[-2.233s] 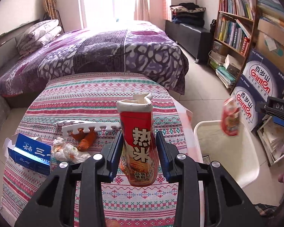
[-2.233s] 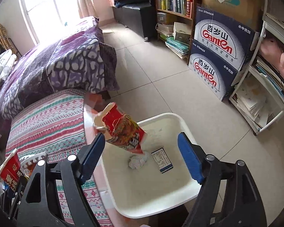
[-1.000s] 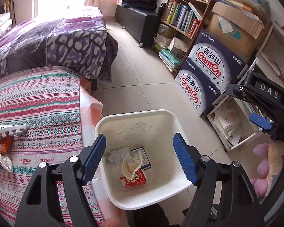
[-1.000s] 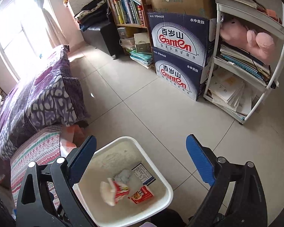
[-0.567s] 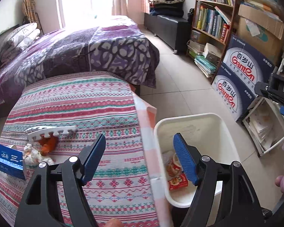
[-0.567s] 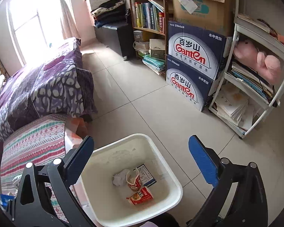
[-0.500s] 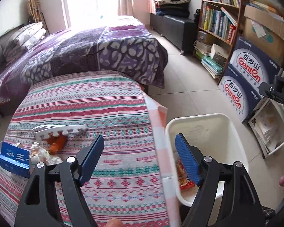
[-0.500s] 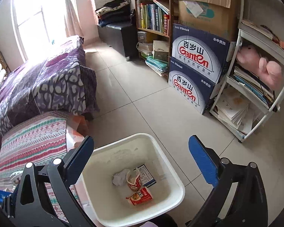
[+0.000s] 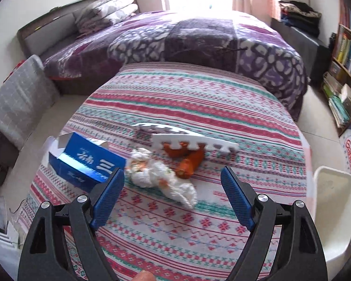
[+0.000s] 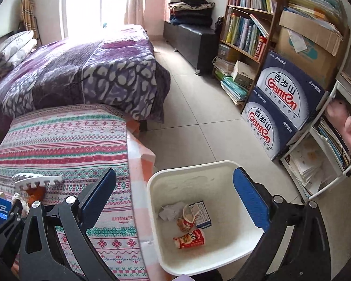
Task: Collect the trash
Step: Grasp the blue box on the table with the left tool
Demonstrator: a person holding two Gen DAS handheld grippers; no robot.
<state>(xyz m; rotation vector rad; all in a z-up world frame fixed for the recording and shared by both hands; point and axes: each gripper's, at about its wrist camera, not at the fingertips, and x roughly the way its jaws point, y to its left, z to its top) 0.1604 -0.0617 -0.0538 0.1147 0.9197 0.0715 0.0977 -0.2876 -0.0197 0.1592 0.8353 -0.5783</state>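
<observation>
Left tongs (image 9: 172, 195) hang over the worktop (image 9: 199, 107), jaws spread and just been opening wider, nothing between them. Below the gap lies a crumpled white bag (image 9: 161, 178), untouched. Just left of it, a blue carton (image 9: 86, 161) with a flap up; its near corner sits behind the left pad (image 9: 107, 196). Just right of the bag, an orange scrap (image 9: 189, 164), partly tucked under a white toothed foam strip (image 9: 191, 141). All four pieces cluster near the middle of the striped cloth.

Right tongs (image 10: 175, 194) wide open, empty, hanging above the bin (image 10: 152, 194). The bin stands on the floor, hard against the worktop's right edge. Inside: a red packet (image 10: 189, 238) on its side, a torn cup-like wrapper (image 10: 187, 220), a small blue-edged box (image 10: 202, 214), a grey wad of paper (image 10: 170, 210). In the left view only the bin's rim (image 9: 332, 180) shows at far right.

Round about: a bed (image 10: 82, 70) with a purple quilt butts the worktop's far end; pillows (image 9: 110, 9) at its head. A grey chair (image 9: 16, 103) left of the worktop. Right of the bin, two stacked drink cartons (image 10: 280, 117), a bookcase (image 10: 245, 30), a white wire rack (image 10: 325, 154) of papers. A dark bench (image 10: 194, 37) with folded clothes by the window. A fingertip (image 9: 142, 276) shows at the bottom edge of the left view
</observation>
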